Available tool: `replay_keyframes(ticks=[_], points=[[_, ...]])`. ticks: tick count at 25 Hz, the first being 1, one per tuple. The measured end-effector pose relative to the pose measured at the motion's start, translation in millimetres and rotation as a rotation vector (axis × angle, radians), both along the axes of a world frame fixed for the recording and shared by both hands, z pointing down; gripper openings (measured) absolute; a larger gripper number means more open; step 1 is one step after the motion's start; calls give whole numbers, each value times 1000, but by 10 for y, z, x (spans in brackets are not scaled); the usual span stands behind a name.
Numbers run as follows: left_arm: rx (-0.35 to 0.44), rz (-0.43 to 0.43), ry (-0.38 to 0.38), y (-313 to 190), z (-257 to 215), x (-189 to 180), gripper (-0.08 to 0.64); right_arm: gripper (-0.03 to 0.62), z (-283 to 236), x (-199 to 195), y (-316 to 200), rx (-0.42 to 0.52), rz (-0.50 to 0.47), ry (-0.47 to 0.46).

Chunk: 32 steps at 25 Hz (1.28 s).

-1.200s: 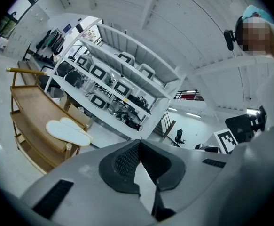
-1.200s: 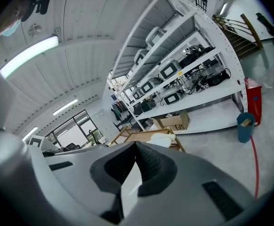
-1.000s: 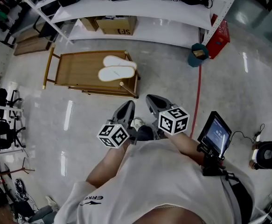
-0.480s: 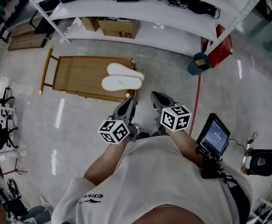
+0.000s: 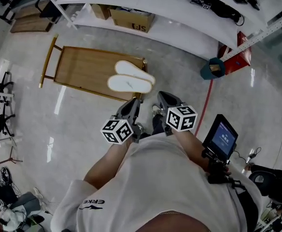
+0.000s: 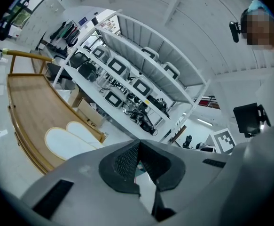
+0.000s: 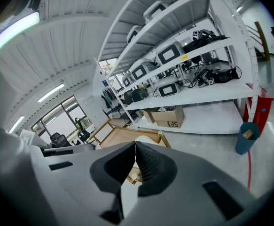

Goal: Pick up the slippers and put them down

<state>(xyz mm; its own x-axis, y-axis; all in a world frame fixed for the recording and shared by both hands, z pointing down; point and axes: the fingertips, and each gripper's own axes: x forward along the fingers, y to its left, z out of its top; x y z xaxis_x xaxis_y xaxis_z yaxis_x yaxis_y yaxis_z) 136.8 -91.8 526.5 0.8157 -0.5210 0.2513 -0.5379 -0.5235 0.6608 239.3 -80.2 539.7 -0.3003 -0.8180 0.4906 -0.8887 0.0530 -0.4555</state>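
Two white slippers lay side by side, touching, at the near right corner of a low wooden surface on the floor. The left gripper and right gripper hovered near that corner, apart from the slippers, fingers closed on nothing.

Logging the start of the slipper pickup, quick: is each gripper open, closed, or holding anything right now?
Left gripper: closed, holding nothing.
Right gripper: closed, holding nothing.
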Motion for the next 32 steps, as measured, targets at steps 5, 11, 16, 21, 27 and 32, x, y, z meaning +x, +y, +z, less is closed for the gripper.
replay_keyframes(ticks=[5,11,16,21,27,32], points=[[-44,-42,-55,-201,218,157,3,5,218,172,-293,-39,-75,9],[-89,-82,-112,-436,472,335,3,5,528,341,-619,-92,-161,-12],[-122,-105,-170,-563,694,395,3,5,787,385,-839,-137,-228,-34],[-160,-138,-206,-685,867,419,3,19,1077,378,-1020,-188,-303,-38],[-204,-182,-228,-779,1044,386,3,138,1376,306,-1146,-242,-391,-36],[-237,-204,-241,-798,1195,404,3,230,1618,289,-1173,-293,-431,-73]])
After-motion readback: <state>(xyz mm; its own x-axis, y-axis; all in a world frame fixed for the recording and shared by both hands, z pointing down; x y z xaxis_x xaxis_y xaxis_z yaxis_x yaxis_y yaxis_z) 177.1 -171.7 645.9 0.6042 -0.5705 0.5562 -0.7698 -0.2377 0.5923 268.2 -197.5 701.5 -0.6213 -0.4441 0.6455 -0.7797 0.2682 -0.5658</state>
